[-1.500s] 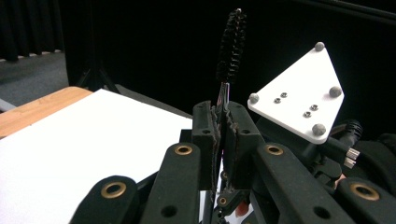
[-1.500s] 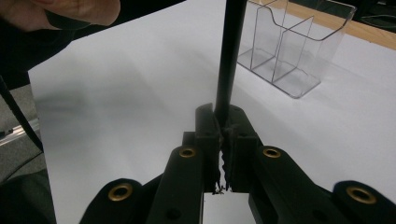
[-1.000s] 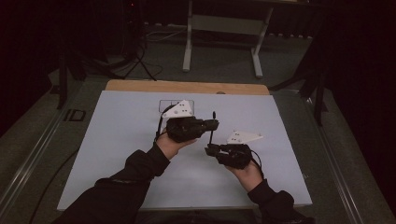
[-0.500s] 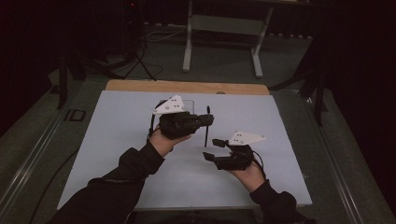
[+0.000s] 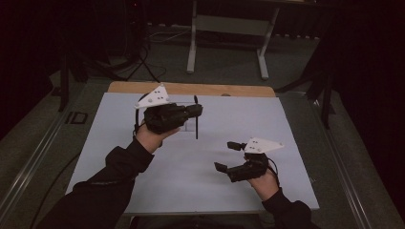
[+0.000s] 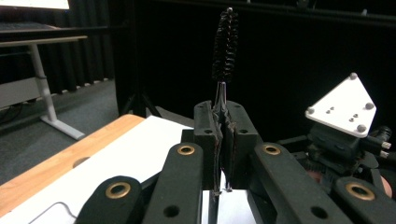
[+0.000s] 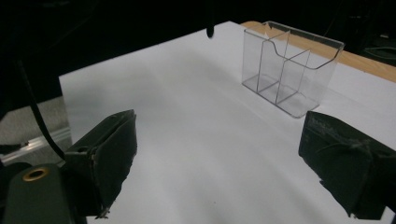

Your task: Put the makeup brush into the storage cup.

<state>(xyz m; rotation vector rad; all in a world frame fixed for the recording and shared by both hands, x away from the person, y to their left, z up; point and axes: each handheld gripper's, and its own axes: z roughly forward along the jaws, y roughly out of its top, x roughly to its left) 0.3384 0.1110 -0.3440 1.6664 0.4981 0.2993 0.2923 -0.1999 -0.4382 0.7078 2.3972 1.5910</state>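
since the earlier frames the left gripper has lifted and swung toward the far edge of the table, carrying the brush away from the right gripper. the right jaws have just been opening and now stand wide with nothing between them. the left jaws are clamped on the brush's thin stem, bristles upright. that looks like a completed handover, with the clear holder the likely destination.
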